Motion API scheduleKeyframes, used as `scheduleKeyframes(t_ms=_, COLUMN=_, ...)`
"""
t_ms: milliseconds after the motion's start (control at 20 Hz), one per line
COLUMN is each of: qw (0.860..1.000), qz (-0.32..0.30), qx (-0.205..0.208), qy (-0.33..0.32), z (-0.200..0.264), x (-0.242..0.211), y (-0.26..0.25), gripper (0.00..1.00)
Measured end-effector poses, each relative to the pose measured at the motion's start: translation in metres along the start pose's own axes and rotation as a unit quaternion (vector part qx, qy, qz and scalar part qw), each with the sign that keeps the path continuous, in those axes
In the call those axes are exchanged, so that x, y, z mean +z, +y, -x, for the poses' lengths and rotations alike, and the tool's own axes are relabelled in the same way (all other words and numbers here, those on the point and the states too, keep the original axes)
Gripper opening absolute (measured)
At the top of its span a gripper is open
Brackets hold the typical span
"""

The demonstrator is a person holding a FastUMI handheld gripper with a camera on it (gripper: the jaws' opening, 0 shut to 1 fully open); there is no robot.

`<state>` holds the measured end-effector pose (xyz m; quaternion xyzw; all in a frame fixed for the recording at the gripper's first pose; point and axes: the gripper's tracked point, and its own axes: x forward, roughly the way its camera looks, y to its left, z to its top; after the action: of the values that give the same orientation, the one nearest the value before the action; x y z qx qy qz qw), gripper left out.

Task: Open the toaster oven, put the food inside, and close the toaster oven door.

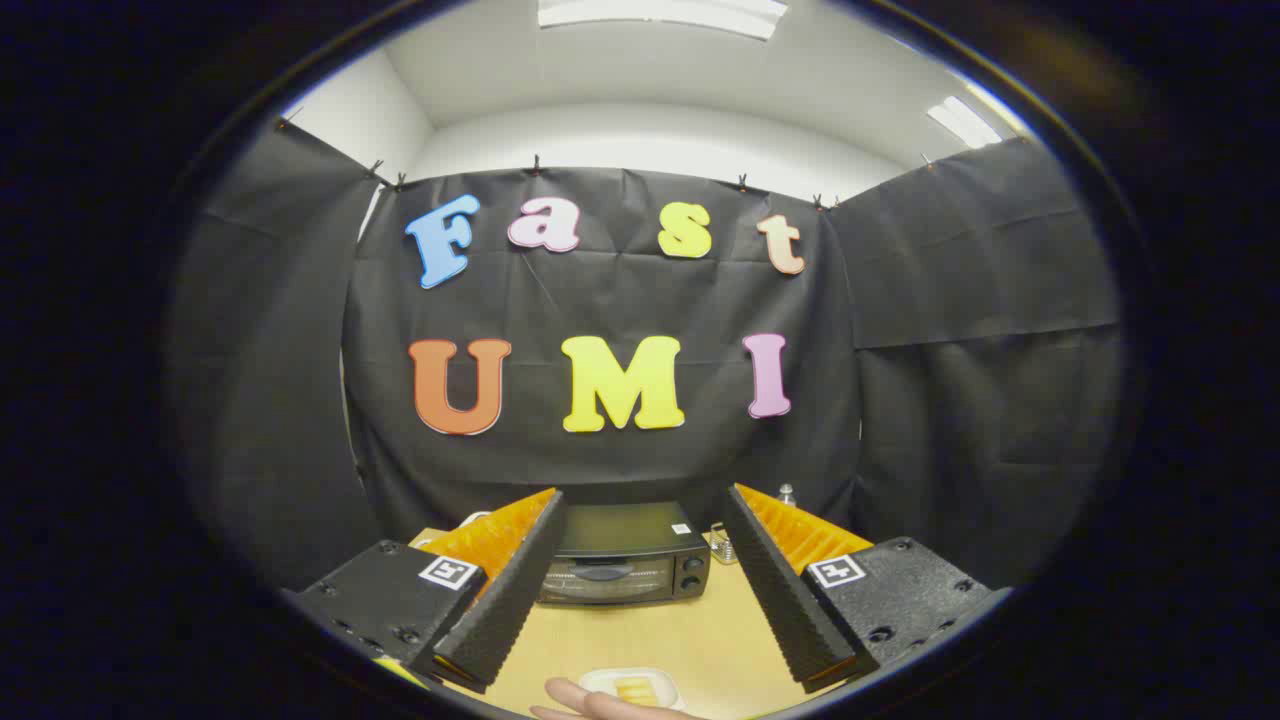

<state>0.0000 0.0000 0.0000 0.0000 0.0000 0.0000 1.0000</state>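
A black toaster oven (625, 565) stands on the wooden table (690, 630) against the back cloth, its glass door shut and two knobs on its right side. It shows beyond my fingers, in the gap between them. My gripper (640, 665) is open, held well above the table with nothing between its fingers. Below the fingers, near the table's front edge, a small white plate (632, 690) carries a yellowish piece of food (636, 689). A person's hand (590, 705) rests by the plate's near side.
A small clear glass object (722, 545) stands just right of the oven, and a small bottle top (787, 493) shows behind my right finger. Black cloth walls close the booth at the back and both sides.
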Motion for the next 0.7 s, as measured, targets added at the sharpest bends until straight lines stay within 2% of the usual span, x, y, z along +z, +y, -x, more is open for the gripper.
scheduleKeyframes(t_ms=700, qw=1.0, qz=0.008, qx=-0.015, qy=0.006, z=-0.025, x=-0.022, y=-0.02, gripper=1.0)
